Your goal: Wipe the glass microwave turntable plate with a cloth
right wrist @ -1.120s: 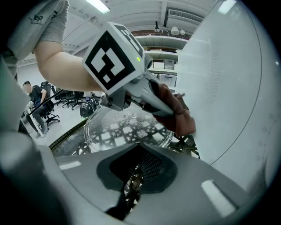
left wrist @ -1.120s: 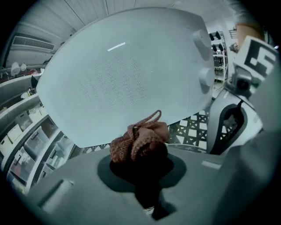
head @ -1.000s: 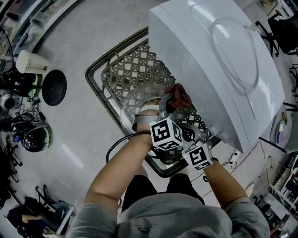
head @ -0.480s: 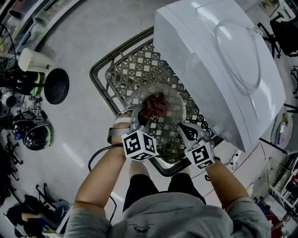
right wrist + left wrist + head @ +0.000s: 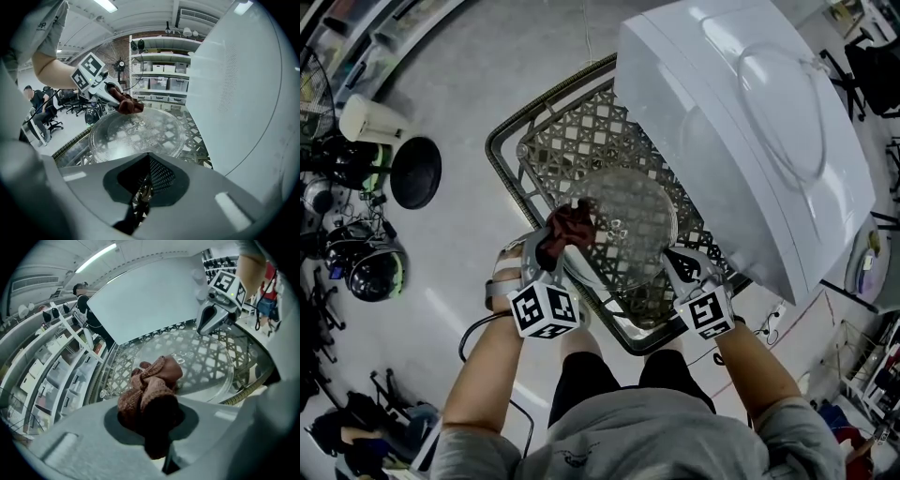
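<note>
Over a lattice basket [image 5: 581, 141], left tool [image 5: 555, 249] clamps cloth [image 5: 569, 228]; right tool [image 5: 669, 255], per its own view, pinches plate [image 5: 136, 133].

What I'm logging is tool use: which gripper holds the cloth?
The left gripper, shut on the reddish cloth; the right gripper grips the glass plate instead.

Walled off on the right by a big white machine [image 5: 741, 141], overhanging the basket [image 5: 548, 131]. Blocked over the basket's middle by the glass plate [image 5: 628, 217], with the cloth [image 5: 565, 234] in the left gripper [image 5: 555, 247] at its left rim and the right gripper [image 5: 673, 261] clamped on its near rim. Open above the basket's far corner and over the bare floor [image 5: 478, 75] to the left. Crowded farther left by a black round stand [image 5: 412, 174].
</note>
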Demonstrator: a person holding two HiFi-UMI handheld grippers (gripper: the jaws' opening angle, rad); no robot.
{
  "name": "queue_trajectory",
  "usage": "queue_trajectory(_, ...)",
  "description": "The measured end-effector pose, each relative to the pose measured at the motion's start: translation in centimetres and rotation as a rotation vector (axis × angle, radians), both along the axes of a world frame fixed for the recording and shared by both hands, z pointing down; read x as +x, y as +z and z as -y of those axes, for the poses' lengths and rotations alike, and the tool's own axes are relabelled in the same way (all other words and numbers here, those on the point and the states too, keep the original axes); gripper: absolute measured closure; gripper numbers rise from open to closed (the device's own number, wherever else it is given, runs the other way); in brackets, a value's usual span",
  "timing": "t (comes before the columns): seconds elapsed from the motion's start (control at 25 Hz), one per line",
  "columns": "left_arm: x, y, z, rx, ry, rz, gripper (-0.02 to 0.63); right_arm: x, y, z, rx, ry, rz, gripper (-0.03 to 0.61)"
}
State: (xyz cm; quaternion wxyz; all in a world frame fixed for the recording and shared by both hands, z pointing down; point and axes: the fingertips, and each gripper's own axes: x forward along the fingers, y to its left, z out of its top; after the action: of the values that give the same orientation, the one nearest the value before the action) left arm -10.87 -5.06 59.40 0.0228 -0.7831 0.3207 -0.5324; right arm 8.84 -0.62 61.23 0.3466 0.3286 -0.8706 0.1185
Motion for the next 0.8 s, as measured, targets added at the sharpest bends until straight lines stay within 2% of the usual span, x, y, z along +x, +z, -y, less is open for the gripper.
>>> queue_trajectory(0.12, 0.8, -0.5, 0.3, 0.011, -0.014, -0.027, 0.551, 0.0, 0.0, 0.0, 0.001, 0.002, 0.003, 0.572)
queue_trajectory(0.2, 3.0, -1.6, 1.0, 0.029, -0.003, -0.086, 0.551, 0.0, 0.0, 0.1, 0.003, 0.005, 0.004, 0.572)
queue_trajectory(0.36, 10.9, -3.6, 2.2, 0.064, 0.094, -0.226, 0.551, 0.0, 0.0, 0.1, 0.003, 0.008, 0.006, 0.572)
queue_trajectory(0.48, 17.1, -4.0, 2.4, 0.079, 0.195, -0.288, 0.551, 0.0, 0.0, 0.1, 0.005, 0.009, 0.009, 0.572)
queue_trajectory(0.64, 22.3, -3.1, 2.4, 0.082, 0.275, -0.299, 0.551, -0.1, -0.1, 0.1, 0.009, 0.012, 0.012, 0.572)
queue_trajectory(0.8, 23.6, -0.7, 2.6, 0.062, 0.279, -0.245, 0.551, 0.0, -0.1, 0.1, 0.013, 0.010, 0.012, 0.572)
